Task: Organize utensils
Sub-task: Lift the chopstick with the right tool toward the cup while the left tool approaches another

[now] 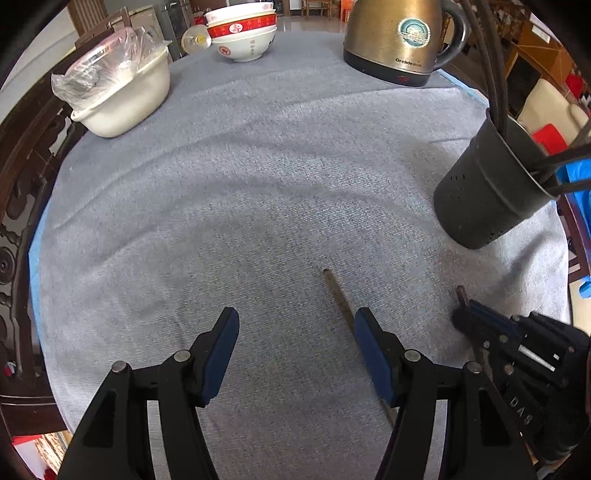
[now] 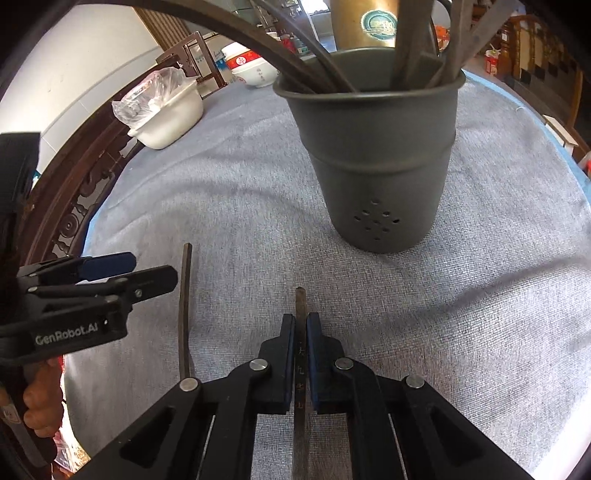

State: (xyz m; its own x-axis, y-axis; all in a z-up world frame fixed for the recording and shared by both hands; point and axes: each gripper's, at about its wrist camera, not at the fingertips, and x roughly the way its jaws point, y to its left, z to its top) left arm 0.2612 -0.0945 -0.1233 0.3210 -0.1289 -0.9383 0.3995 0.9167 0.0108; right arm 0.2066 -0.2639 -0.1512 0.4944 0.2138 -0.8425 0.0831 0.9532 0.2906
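Observation:
A dark grey utensil holder [image 2: 373, 155] stands on the grey cloth with several dark chopsticks in it; it also shows in the left wrist view [image 1: 487, 184]. My right gripper [image 2: 301, 321] is shut on a brown chopstick [image 2: 300, 302] just in front of the holder. My left gripper [image 1: 295, 325] is open above a second chopstick [image 1: 338, 295] that lies on the cloth near its right finger. That chopstick shows in the right wrist view [image 2: 184, 306], beside the left gripper [image 2: 147, 269].
A brass kettle [image 1: 399, 37] stands at the far side. Stacked red-and-white bowls [image 1: 242, 33] and a white pot [image 1: 122, 96] covered in plastic stand at the far left. A dark carved chair [image 2: 74, 199] lines the table's left edge.

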